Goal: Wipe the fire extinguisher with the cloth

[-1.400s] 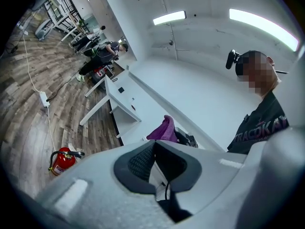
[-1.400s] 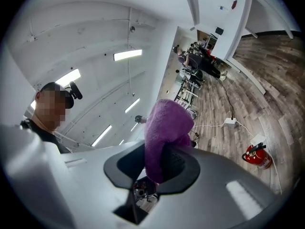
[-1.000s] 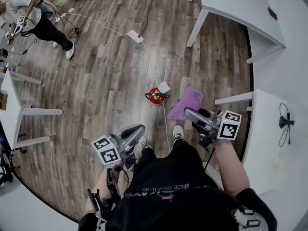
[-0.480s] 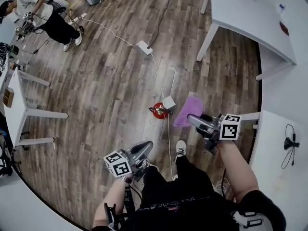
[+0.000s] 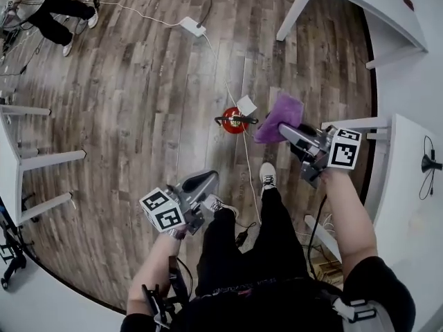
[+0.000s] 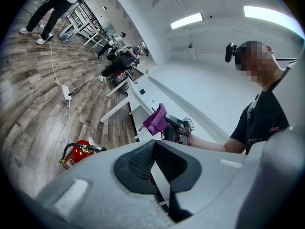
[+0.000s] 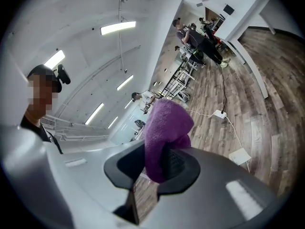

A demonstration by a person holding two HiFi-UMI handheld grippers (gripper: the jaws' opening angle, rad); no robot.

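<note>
the red fire extinguisher (image 5: 232,120) sits on the wood plank floor (image 5: 138,102), a little ahead of the person's white shoe (image 5: 267,176), with its black hose (image 5: 239,121) curled across its top. a white card (image 5: 247,105) lies just beside it, and a thin white cable (image 5: 223,75) runs from a white power block (image 5: 190,26) past the extinguisher toward the feet. the right tongs (image 5: 285,130) are clenched on the purple cloth (image 5: 278,115): in the right gripper view the cloth is pinched between the two dark pads, and a thick bunch of it bulges out past the tips. in the head view that bunch shows just to the right of the extinguisher; the left gripper view shows it held up in the air, apart from the red cylinder. the left tongs (image 5: 201,180) are closed tight with nothing between the pads, held out over the bare floor, nearer the person and to the left, well apart from the extinguisher. each tool carries its marker cube (image 5: 160,210) close to the hand. a white counter (image 5: 408,206) stands along the right side, and another person (image 5: 41,2) is at the far left of the room.
</note>
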